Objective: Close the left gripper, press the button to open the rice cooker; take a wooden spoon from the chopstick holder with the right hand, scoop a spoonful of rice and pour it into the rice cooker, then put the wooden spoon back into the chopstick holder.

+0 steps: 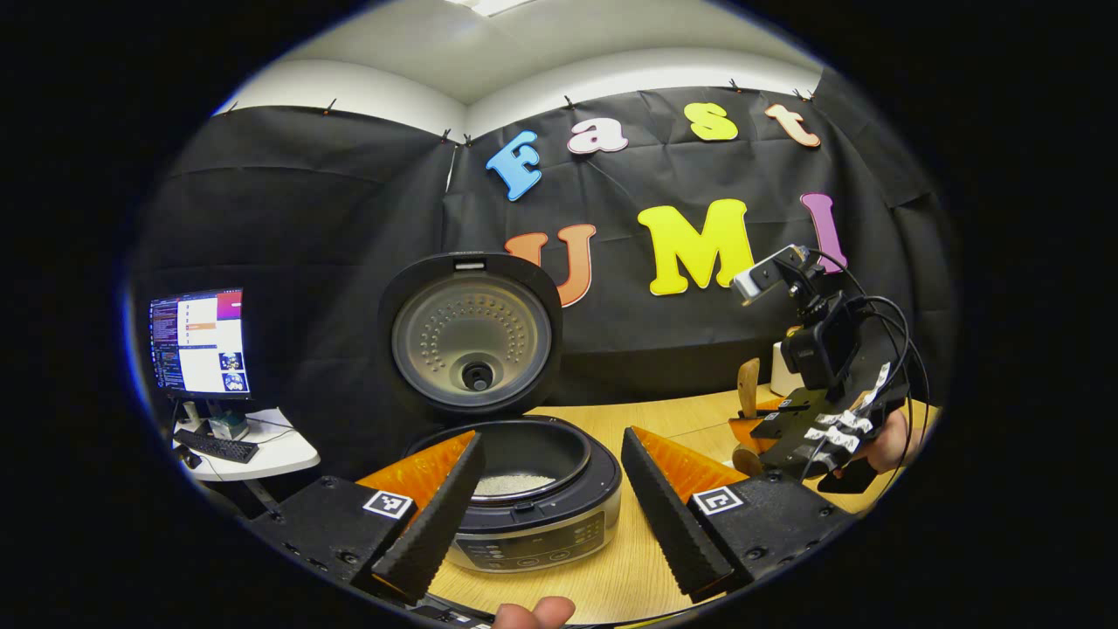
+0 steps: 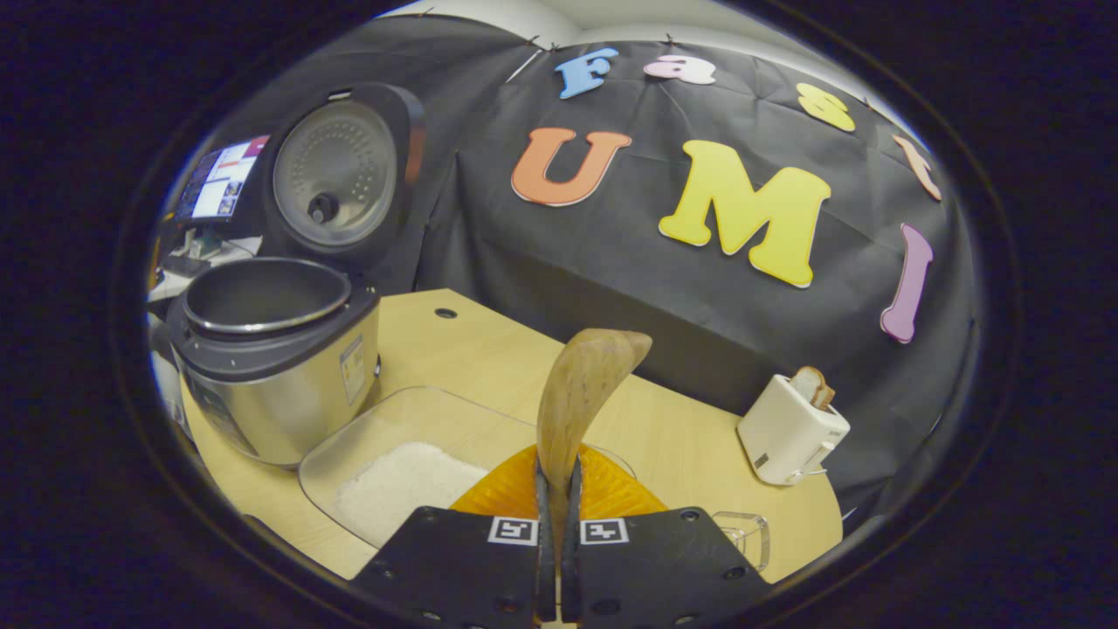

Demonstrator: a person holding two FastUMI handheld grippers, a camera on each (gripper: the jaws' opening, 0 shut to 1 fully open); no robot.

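Upright, the wooden spoon (image 2: 581,397) is clamped by the right hand-held gripper (image 2: 559,498), the rice tray (image 2: 349,445) lying just lower-left (left hand-held gripper (image 1: 550,498) held wide).

Left gripper (image 1: 550,511) agape, right gripper (image 2: 557,489) clamped.

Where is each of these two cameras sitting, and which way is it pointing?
Left gripper view: rides on the left gripper, facing the open rice cooker and its raised lid; its two fingers stand apart, a fingertip at the bottom edge; the right gripper is off to the side.
Right gripper view: rides on the right gripper, shut on the wooden spoon, above a tray of rice, with a toaster beyond.
Both share the rice cooker, the wooden table and the monitor.
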